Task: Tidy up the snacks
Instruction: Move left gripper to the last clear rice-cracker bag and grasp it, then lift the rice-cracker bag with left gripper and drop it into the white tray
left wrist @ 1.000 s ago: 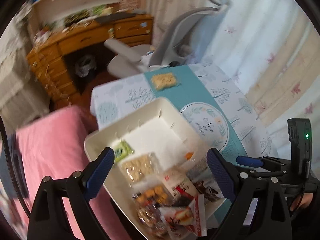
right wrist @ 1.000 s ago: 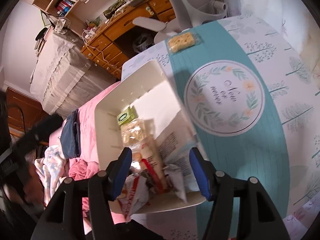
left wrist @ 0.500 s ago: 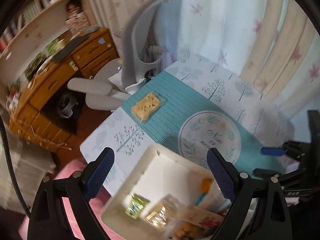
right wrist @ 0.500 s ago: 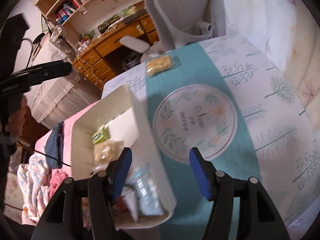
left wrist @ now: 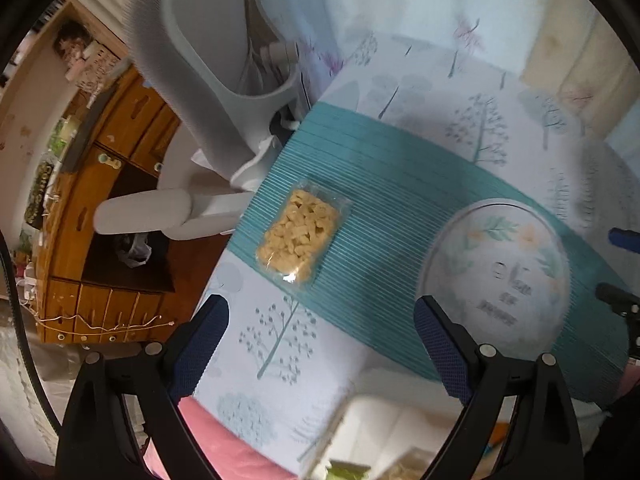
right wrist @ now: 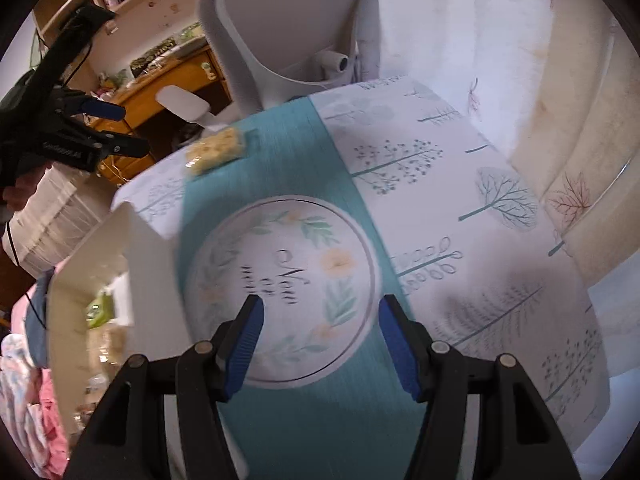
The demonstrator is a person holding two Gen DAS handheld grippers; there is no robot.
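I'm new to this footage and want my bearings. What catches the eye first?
A clear packet of yellow snacks lies alone on the teal runner, near the table edge by the grey chair. The left gripper points toward it, fingers open. A white bin with more snacks sits at the table's left edge.

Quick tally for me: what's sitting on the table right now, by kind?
Clear snack packet lying loose on the teal runner: 1
White bin with snacks inside, contents too blurred to count: 1
Round floral mat: 1
Total: 3 things. Both tongs, left and right, are open and empty.
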